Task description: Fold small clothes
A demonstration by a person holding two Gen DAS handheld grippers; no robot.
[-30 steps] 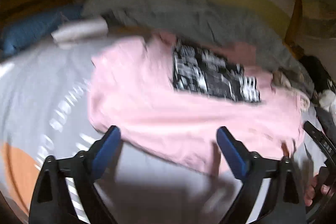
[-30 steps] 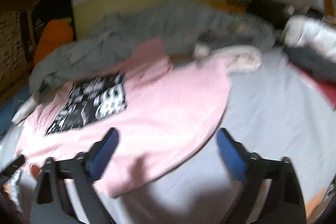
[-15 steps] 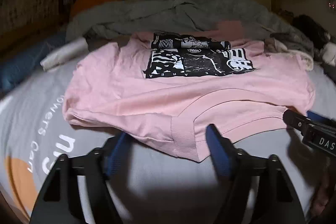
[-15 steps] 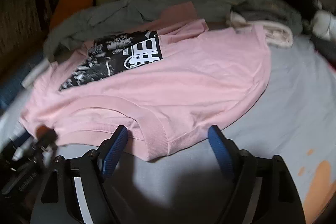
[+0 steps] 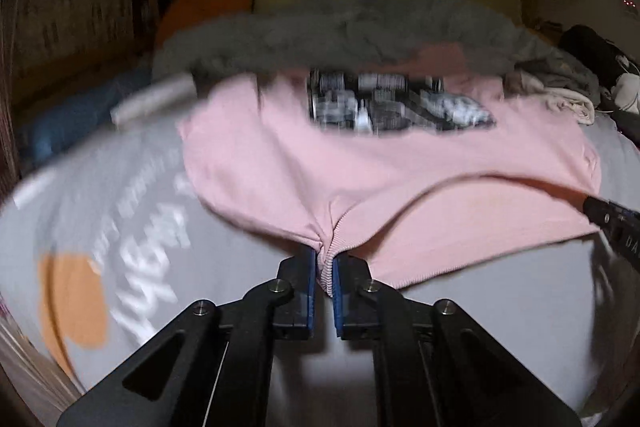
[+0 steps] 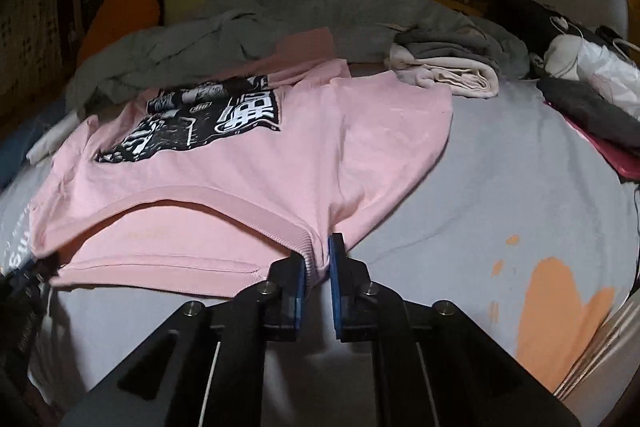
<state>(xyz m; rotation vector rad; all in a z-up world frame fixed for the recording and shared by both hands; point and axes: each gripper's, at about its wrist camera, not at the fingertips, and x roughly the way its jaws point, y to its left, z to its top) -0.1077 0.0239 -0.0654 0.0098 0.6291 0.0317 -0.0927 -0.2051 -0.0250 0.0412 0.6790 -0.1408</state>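
A pink T-shirt (image 5: pixel 360 171) with a black-and-white print lies on the grey bedsheet, its ribbed collar toward me. My left gripper (image 5: pixel 324 267) is shut on the collar at its left end. My right gripper (image 6: pixel 318 263) is shut on the same pink T-shirt (image 6: pixel 320 147) at the collar's right end. The right gripper's tip shows at the right edge of the left wrist view (image 5: pixel 612 219). The left gripper shows dimly at the left edge of the right wrist view (image 6: pixel 24 291).
A grey garment pile (image 6: pixel 280 15) lies behind the shirt. A folded beige cloth (image 6: pixel 452 75) sits at its right. Dark, white and red items (image 6: pixel 592 95) lie far right. An orange cushion (image 6: pixel 120 15) leans at the back left. The sheet (image 6: pixel 520 187) has orange patches.
Both grippers were open just short of the collar half a second ago. Now both have closed on the collar, and the left view is blurred by motion.
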